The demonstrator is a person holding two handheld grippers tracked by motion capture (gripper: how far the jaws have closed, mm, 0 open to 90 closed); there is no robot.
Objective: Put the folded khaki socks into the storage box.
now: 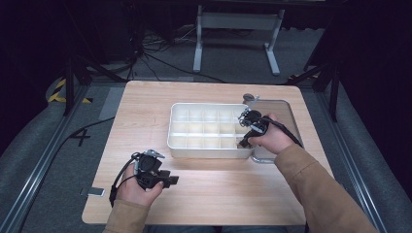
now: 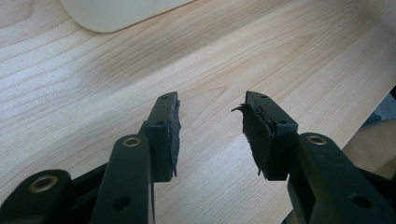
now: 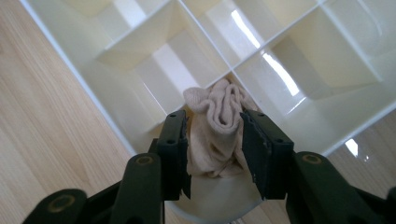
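Observation:
A white divided tray (image 1: 170,141) stands in the middle of the wooden table (image 1: 145,111). My right gripper (image 1: 242,141) hangs over its front right corner. In the right gripper view a crumpled beige sock (image 3: 224,102) lies in a corner compartment of the tray (image 3: 79,74). The right gripper (image 3: 215,116) is open, its jaws standing on either side of the sock. My left gripper (image 1: 174,180) rests near the table's front left, held by a hand. In the left gripper view it (image 2: 210,105) is open over bare wood, with a corner of the tray (image 2: 107,14) beyond.
A flat grey-rimmed panel (image 1: 286,109) lies on the table right of the tray, partly under the right hand. A small grey object (image 1: 92,191) sits on the floor by the table's front left corner. Cables and a white stand (image 1: 238,24) are behind the table.

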